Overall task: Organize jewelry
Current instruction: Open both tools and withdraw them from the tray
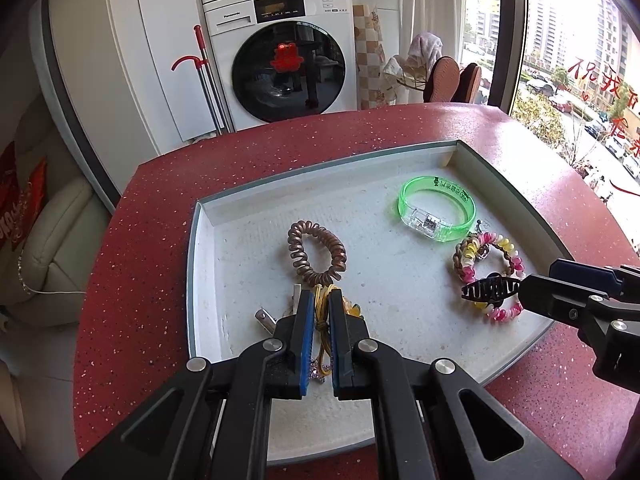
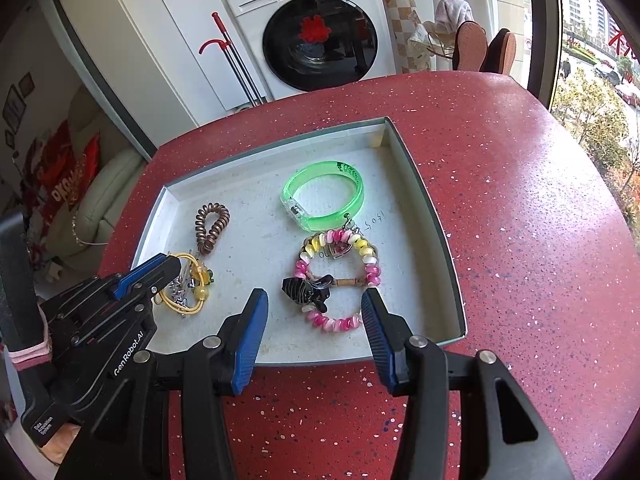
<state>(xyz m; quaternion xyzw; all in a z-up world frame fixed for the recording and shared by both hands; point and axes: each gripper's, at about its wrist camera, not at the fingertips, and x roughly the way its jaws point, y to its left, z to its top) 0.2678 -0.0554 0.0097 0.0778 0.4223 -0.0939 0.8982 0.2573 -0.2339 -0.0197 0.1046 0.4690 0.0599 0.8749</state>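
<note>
A shallow white tray sits on the red speckled table. My left gripper is shut on a yellow cord bracelet with yellow beads at the tray's near left. My right gripper stands open, just short of a black hair claw, and its pads do not touch the claw. The claw lies on a pink and yellow spiral bracelet. A green translucent bangle and a brown spiral hair tie lie farther back.
A small silver clip lies left of my left fingers. Beyond the table stand a washing machine and a red-handled mop. A window is on the right, a cream sofa lower left. A pink cuff shows behind the left gripper.
</note>
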